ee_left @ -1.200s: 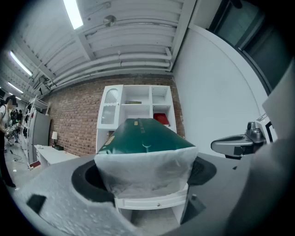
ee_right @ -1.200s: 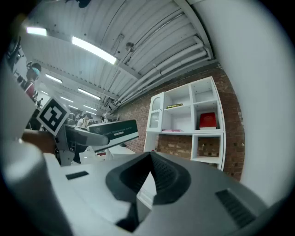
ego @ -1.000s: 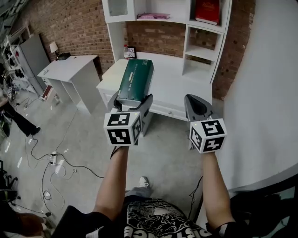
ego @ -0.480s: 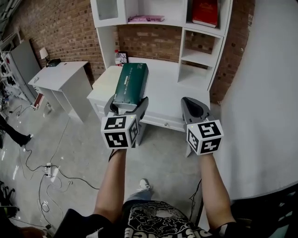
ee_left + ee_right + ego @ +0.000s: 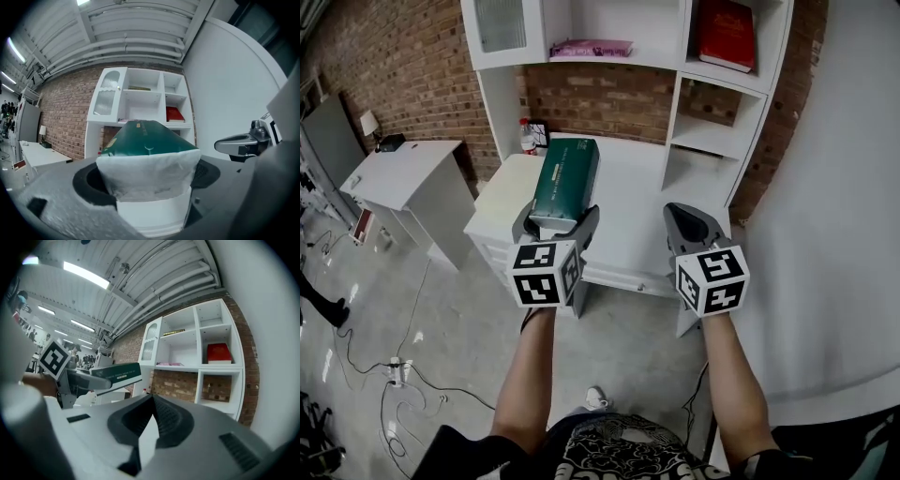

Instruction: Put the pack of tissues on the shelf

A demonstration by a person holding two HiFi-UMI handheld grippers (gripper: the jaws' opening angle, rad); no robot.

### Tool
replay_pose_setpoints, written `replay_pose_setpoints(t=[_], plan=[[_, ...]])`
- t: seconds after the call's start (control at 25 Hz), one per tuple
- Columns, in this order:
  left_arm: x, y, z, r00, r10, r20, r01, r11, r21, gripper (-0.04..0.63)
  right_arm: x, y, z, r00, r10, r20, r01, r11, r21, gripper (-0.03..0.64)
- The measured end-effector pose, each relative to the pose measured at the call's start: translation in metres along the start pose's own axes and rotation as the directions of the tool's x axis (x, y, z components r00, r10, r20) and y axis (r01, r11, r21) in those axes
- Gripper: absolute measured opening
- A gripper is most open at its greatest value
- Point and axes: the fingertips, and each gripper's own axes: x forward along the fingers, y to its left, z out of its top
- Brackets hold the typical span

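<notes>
A dark green pack of tissues (image 5: 566,180) with a white end sticks forward out of my left gripper (image 5: 554,221), whose jaws are shut on its near end. In the left gripper view the tissue pack (image 5: 145,154) fills the space between the jaws. My right gripper (image 5: 692,225) is held beside it at the same height, shut with nothing in it; its jaws meet in the right gripper view (image 5: 149,420). The white shelf unit (image 5: 675,103) stands straight ahead, with open compartments above a desk top (image 5: 628,202).
A red book (image 5: 727,33) leans in the upper right compartment and a pink flat item (image 5: 591,48) lies on the upper middle shelf. A small bottle (image 5: 527,137) stands at the desk's back left. A white side table (image 5: 398,173) is at left; cables (image 5: 394,366) lie on the floor. A white wall (image 5: 834,216) is at right.
The shelf unit has come nearer and lower in view as I moved toward it. Both grippers keep their places, the left still shut on the tissue pack.
</notes>
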Motion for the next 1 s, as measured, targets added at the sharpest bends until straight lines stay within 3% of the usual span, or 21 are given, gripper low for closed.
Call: replay_pose_setpoints(t=[0.6,1.0], plan=[[0.081,0.063,0.003,0.998,-0.059,-0.004,0.059,0.998,0.004,0.456,0.094,-0.008,0.002,0.999,-0.048,-0.006,0.049,0.999,0.016,0.004],[0.113,0.07,-0.001,0.997,-0.079,-0.005,0.079,0.997,0.006,0.456,0.121,-0.024,0.001,0.998,-0.064,0.01,0.064,0.998,0.011,0.005]])
